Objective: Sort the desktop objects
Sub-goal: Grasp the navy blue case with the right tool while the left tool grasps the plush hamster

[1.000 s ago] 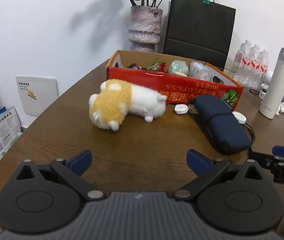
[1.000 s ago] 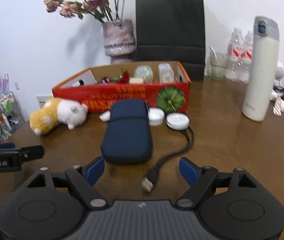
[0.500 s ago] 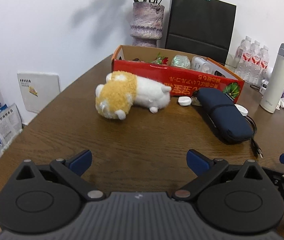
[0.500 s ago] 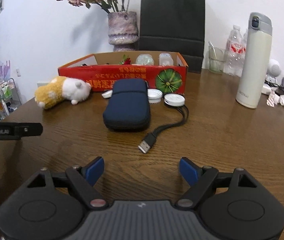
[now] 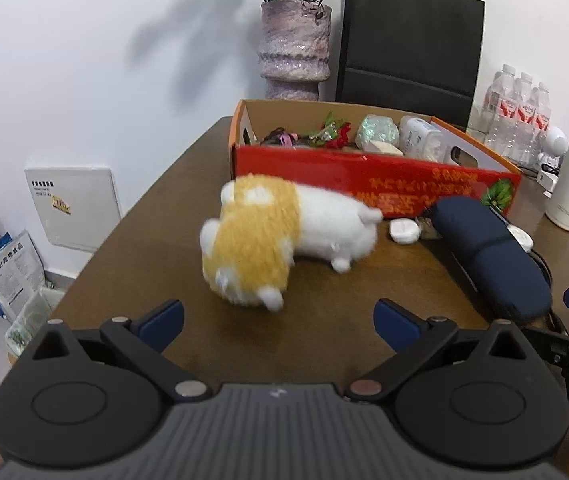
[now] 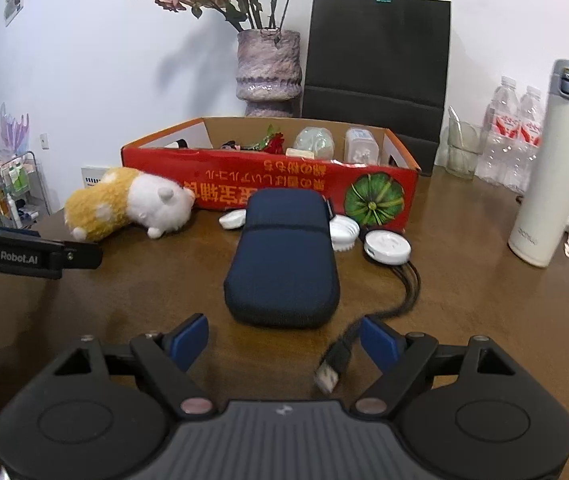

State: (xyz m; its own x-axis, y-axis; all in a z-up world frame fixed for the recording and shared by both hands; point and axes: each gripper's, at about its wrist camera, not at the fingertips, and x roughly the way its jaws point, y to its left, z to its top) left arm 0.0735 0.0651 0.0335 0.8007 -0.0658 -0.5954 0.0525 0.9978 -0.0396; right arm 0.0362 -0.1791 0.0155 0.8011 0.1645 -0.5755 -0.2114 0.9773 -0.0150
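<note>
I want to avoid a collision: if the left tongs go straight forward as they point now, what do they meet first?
Most likely the plush toy: it lies straight ahead of the open left tongs, with only bare table between, though depth is uncertain.

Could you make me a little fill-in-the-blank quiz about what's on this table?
1. The plush toy lies on the table, outside the ____ cardboard box.
2. The left gripper has its fingers ____.
3. The navy pouch lies in front of the ____ gripper.
4. The flowers stand in a ____.

Answers: red; open; right; vase
</note>
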